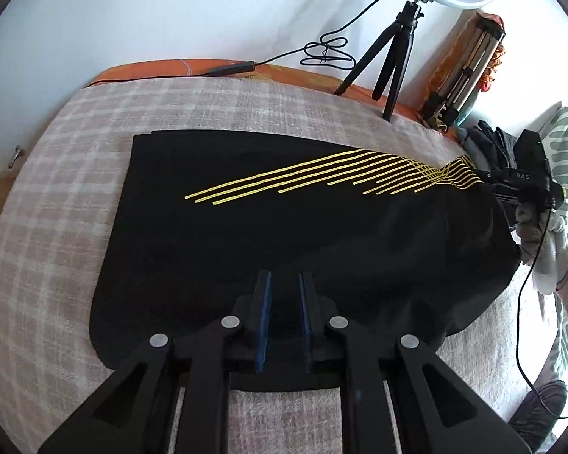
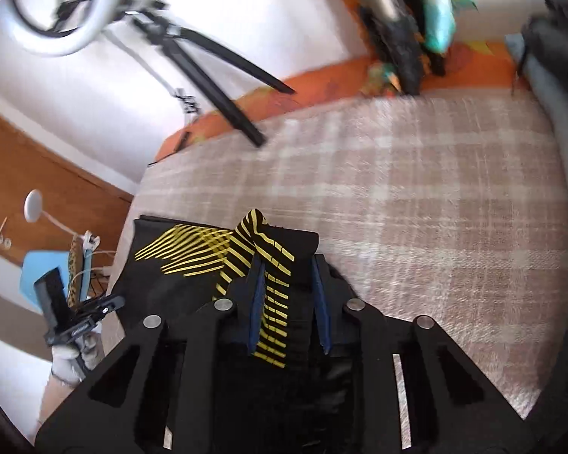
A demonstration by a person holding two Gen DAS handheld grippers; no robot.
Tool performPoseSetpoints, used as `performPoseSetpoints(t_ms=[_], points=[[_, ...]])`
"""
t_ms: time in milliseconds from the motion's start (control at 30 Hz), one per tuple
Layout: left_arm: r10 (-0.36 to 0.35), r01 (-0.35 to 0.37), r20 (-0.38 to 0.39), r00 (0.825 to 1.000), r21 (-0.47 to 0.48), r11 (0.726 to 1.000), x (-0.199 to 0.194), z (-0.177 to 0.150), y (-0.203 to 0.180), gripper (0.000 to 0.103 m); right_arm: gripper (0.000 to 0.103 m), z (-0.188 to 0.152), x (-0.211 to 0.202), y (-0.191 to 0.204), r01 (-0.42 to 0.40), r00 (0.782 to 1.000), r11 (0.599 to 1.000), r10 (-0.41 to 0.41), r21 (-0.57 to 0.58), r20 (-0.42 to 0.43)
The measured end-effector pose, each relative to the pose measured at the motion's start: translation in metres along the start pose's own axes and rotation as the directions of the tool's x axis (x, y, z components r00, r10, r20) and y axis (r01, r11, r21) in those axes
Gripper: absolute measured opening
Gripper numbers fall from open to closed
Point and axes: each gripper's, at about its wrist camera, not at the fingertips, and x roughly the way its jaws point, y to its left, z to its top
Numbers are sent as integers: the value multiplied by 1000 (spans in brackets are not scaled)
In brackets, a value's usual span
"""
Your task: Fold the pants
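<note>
Pants (image 1: 284, 234) lie folded flat mid-bed (image 1: 56, 189), first fold looks done, cross fold left: right tool (image 2: 287, 283) grasps the striped end, lifted toward the right edge, left tool (image 1: 285, 302) nearly clenched, empty above the near hem.

The black pants with yellow stripes (image 1: 284, 227) lie spread on the checked beige blanket (image 1: 56, 227) covering the bed. Behind them, at the bed's far edge by the wall, a black tripod with a white ring light (image 1: 390, 56) stands, and a bundle of folded metal stands (image 1: 462, 72) leans just right of it. The right gripper (image 2: 287, 287) holds the pants' right end raised off the blanket.
</note>
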Motion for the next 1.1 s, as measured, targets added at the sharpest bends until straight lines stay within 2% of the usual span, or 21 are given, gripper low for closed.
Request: performPoseSetpoints(t_ms=[100,200,267,333,433,500,567,600,633,667,733,800,833,933,1033,1100], points=[[23,-23,-10,1000,-4,1000,8,-1,2,11,19,-12,-27,23,-53,999,998,53,-24,4],[38,-37,-11,999,2,999,9,-3,2,11,19,-18,-40,37,-37,999,999,37,-16,-1],[51,-51,-6,999,4,999,9,-4,3,11,19,-20,-44,31,-51,999,998,50,34,8],[69,-69,-5,998,8,998,11,-2,2,11,21,-22,-39,29,-38,999,999,38,36,1],[107,-107,-3,994,18,994,11,1,1,11,21,-34,-32,37,-128,991,991,130,42,-43],[125,-126,18,992,21,992,4,4,0,12,21,-53,-21,57,-201,973,979,202,20,-110],[124,-125,36,992,30,992,-2,7,-5,12,24,-73,-7,78,-248,944,968,231,-46,-235],[126,-127,45,991,37,991,-5,9,-8,12,24,-84,-2,88,-238,935,967,202,-94,-292],[125,-128,51,991,47,991,-8,11,-11,12,26,-91,-2,92,-213,936,969,165,-128,-311],[128,-131,58,990,57,990,-10,13,-15,12,27,-93,-6,91,-208,938,969,158,-136,-310],[122,-128,73,990,78,989,-14,16,-25,12,28,-86,-22,73,-211,954,973,185,-91,-238],[96,-103,83,992,89,991,-18,18,-35,12,40,-73,-40,42,-214,967,977,214,13,-140],[78,-87,86,993,98,991,-20,18,-40,12,53,-67,-46,26,-225,968,972,231,66,-98],[29,-43,97,995,145,989,-23,18,-63,12,54,-64,-49,0,-228,968,963,240,142,-78],[-30,10,106,994,189,982,-23,25,-93,11,54,-69,-35,5,-158,980,982,169,101,-104],[-82,59,105,991,210,976,-21,33,-111,11,54,-72,-22,17,-20,994,1000,18,-11,-106]])
